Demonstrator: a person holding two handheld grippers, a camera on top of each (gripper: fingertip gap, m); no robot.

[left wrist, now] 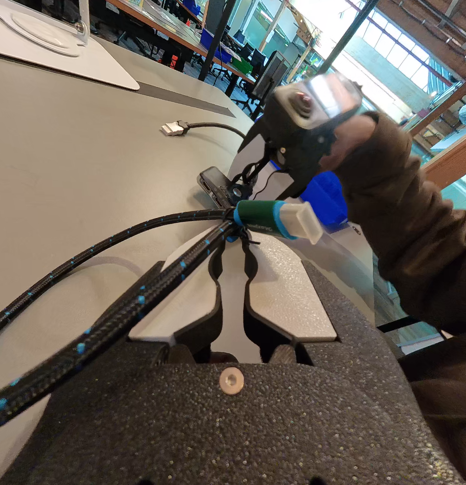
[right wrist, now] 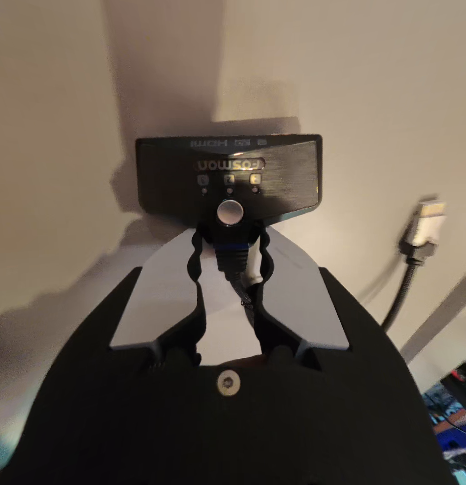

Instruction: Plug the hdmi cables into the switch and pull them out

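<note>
Left wrist view shows the left gripper [left wrist: 233, 241] with jaws nearly together, clamped on a black braided cable flecked with blue [left wrist: 121, 237], just behind its green plug with a clear cap [left wrist: 263, 217]. Beyond its tips, the right gripper [right wrist: 230, 236] straddles the narrow corded end of a black brushed-metal switch box [right wrist: 279, 170]. Whether its pads press cannot be told. A silver-tipped cable [right wrist: 246, 223] lies off to the side on the grey table [left wrist: 69, 157].

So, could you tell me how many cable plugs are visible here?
2. A green-and-blue plug with a clear cap sticks out past the left gripper, which clamps its braided cable. A silver-tipped plug lies loose on the grey table. Others may be hidden.
</note>
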